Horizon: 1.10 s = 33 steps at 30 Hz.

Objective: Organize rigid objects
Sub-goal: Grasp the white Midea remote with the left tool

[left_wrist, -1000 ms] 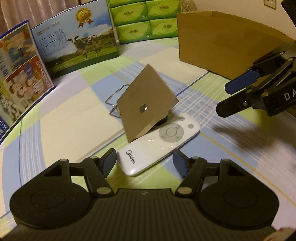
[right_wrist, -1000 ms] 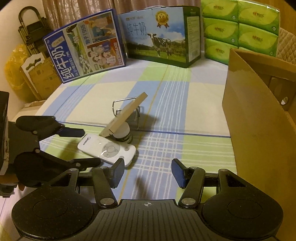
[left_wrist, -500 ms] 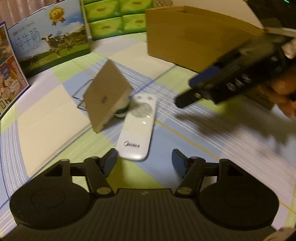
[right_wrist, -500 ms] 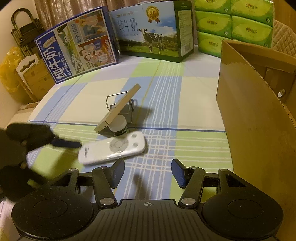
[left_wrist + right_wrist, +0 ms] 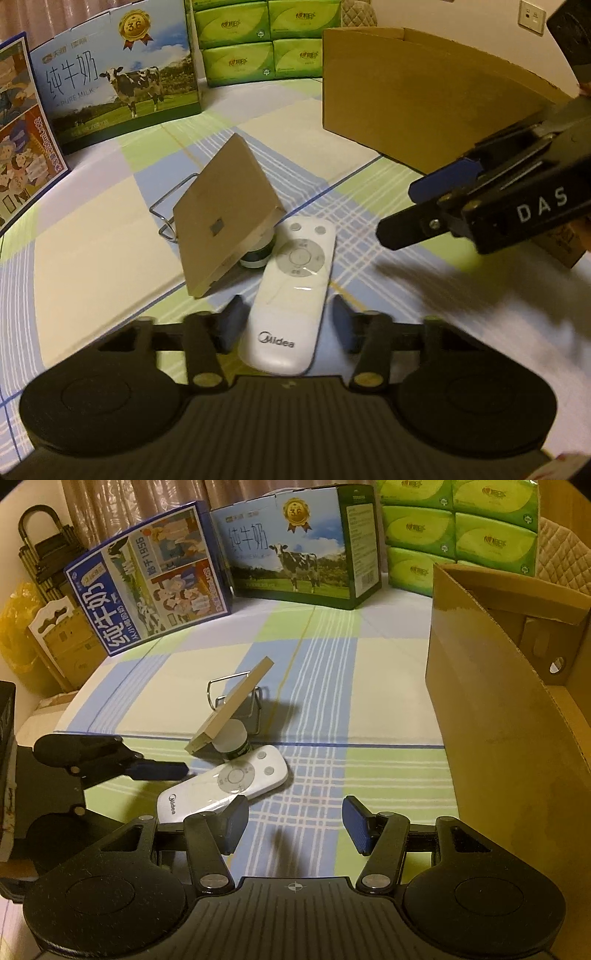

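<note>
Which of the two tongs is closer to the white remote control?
Left. The left tongs straddle the white plastic remote control's logo end; the right tongs hang open beside it, apart.

Both views ride on hand-held grippers, angled down at a checked cloth (image 5: 92, 236).

The left wrist view sits close over a white remote (image 5: 291, 295) at lower centre, facing a cardboard box (image 5: 406, 96) at upper right; the right gripper (image 5: 402, 210) enters from the right edge.

The right wrist view looks from slightly further back, with the remote (image 5: 225, 782) left of centre and the left gripper (image 5: 162, 779) at the left edge.

Both share the remote, the box (image 5: 498, 720) and the milk carton (image 5: 110, 77) (image 5: 295, 550) behind.
</note>
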{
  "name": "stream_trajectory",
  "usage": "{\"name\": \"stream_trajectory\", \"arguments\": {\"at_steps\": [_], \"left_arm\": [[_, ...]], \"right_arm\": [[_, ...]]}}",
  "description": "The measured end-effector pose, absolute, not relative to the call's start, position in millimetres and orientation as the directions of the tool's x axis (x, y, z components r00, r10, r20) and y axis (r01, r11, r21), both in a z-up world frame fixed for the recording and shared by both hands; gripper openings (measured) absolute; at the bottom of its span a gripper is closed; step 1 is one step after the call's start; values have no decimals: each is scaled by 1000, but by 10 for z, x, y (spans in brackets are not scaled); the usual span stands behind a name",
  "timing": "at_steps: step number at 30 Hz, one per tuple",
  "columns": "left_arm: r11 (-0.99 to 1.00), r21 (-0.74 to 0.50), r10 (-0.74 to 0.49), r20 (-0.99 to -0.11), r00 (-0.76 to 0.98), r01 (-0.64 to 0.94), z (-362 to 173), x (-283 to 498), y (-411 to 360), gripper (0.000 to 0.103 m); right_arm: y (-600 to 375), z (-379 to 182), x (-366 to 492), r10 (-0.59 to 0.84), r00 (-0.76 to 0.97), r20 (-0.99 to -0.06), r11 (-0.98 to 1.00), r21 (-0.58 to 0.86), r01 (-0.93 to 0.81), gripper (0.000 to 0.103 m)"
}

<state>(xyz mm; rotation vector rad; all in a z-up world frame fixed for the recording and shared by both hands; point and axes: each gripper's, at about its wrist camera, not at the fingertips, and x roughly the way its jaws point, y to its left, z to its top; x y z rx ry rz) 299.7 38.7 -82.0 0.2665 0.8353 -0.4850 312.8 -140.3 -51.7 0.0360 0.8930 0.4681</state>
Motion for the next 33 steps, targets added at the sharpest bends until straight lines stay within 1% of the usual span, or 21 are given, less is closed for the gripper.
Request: {"name": "stream_trajectory", "arguments": {"at_steps": [5,9,13,17,21,23,26,27,28,33], "left_arm": [[871,82,-233,-800,553,485,-764,2792,323,36],[900,80,-182,-824,537,428,-733,2547,486,36],[950,81,-104,-827,553,301,-740,2349,824,36],[984,87,-23,-805,592,156,-779,2392,1106,36],[996,42,-13,-786,618,73,-785,2525,1247,36],[997,21,-33,-784,619,80,-809,2592,1255,36],[993,50,-29,-773,634,107,-810,2626,1204,37],[992,59,-27,-771,637,113,-821,2639,1181,40],[991,69,-23,-768,640,118,-822,2652,1172,46],[991,61,-30,-762,647,118,-868,2696,1198,47]], "right_arm": [[-1422,-491,3137,417,539,-732,897,236,-373,54],[-1445,-472,3129,421,542,-727,897,247,-366,54],[-1425,-455,3115,440,541,-717,889,264,-373,54],[-1306,-467,3072,473,538,-698,867,261,-424,54],[-1155,-526,3063,489,544,-682,848,224,-481,54],[-1091,-548,3072,505,547,-668,834,215,-509,54],[-974,-624,3110,505,548,-666,821,177,-542,53],[-935,-660,3134,503,546,-670,819,167,-549,50],[-895,-701,3161,504,542,-673,814,160,-558,47],[-720,-820,3256,500,565,-656,800,101,-591,43]]}}
